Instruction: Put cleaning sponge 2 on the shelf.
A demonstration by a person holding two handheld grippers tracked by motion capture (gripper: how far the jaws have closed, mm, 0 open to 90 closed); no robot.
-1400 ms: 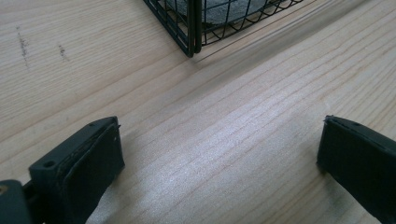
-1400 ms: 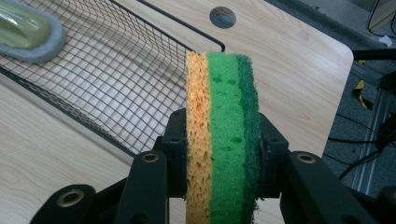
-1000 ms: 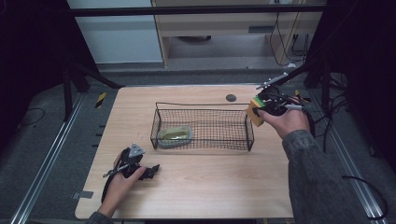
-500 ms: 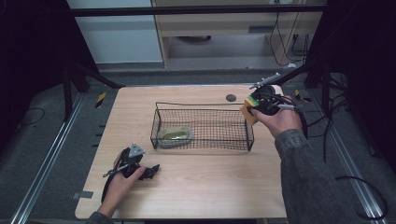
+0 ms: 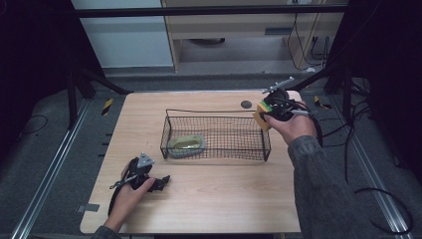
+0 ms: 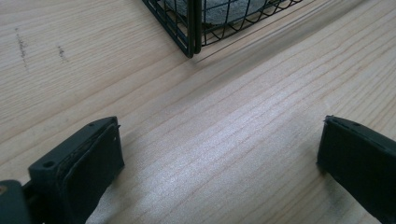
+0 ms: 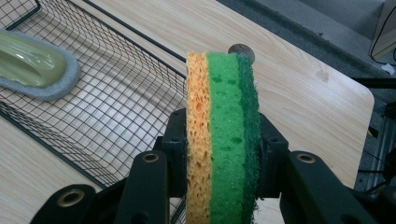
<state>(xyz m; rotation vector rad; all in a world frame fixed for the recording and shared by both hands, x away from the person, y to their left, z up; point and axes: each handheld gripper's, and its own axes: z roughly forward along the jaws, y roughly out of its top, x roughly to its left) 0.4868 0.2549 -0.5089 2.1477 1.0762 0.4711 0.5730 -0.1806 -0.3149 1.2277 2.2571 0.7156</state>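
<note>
Now right gripper (image 5: pixel 266 110), clamped on sponge (image 7: pixel 223 140), shifted nearer basket (image 5: pixel 217 149) edge; left gripper (image 5: pixel 158 183) unmoved, jaws apart.

Basket (image 5: pixel 217 137) mid-surface (image 5: pixel 209 199), scrubber (image 5: pixel 186 144) in its left end; my left tool (image 5: pixel 161 181) near front-left corner, disc (image 5: pixel 246 104) behind basket.

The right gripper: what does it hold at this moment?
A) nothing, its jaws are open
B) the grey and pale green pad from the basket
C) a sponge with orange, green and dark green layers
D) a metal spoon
C: in the right gripper view the right gripper has its jaws pressed on both sides of the layered sponge, held on edge.
</note>
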